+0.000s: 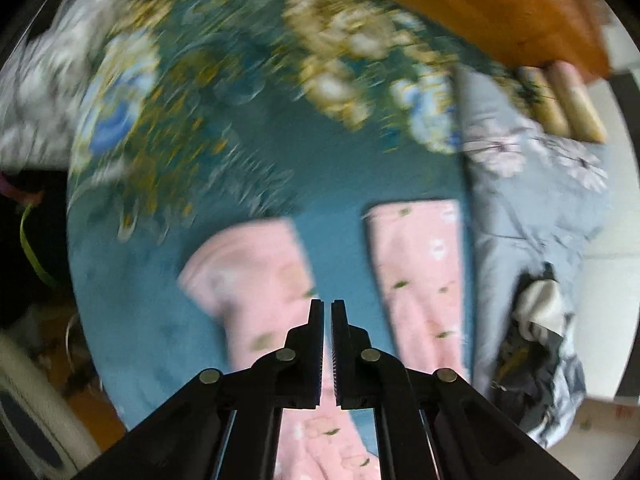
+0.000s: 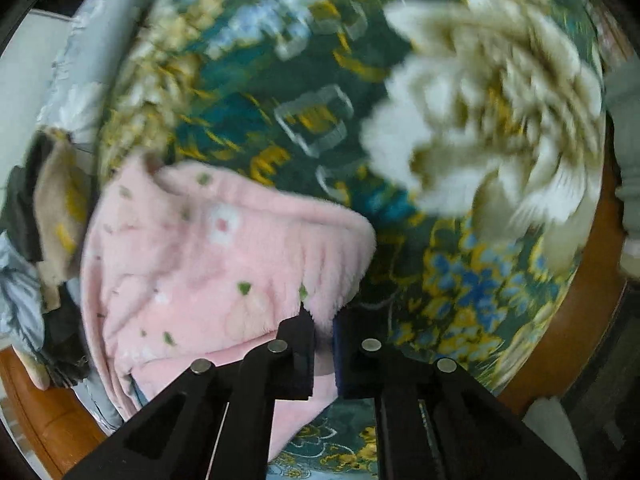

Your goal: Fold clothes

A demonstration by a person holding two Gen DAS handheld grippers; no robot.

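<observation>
pants (image 1: 256, 280): pink fleece with small flower print, lying on the bedspread (image 1: 320, 168); left view shows 2 legs spread apart with teal cloth between them; right view shows a bunched fold of the same fleece (image 2: 208, 264).
left gripper (image 1: 327, 304): jaws pressed nearly together, thin gap only; it sits over the inner edge of the left leg, but I cannot tell if any cloth is caught between them.
right gripper (image 2: 323, 320): pinching the fleece edge, pink pile bulging up between the jaws.
handling: light, soft, floppy, no stiffness, so it will sag and drag; thick pile gives good friction, unlikely to slip. Not fragile.
where to hold: judgement, cuffs or waistband corners, 1 per gripper, so the fold line stays straight; take a hem rather than mid-panel fabric.
surface: teal floral bedspread, soft and yielding, likely to ruck up under dragged cloth.
room: grey floral quilt (image 1: 532, 200) just beside the pants, orange wooden bed frame (image 1: 460, 4) beyond, pale floor (image 1: 608, 248) past the quilt. Both views motion-blurred, fine detail unreliable.
</observation>
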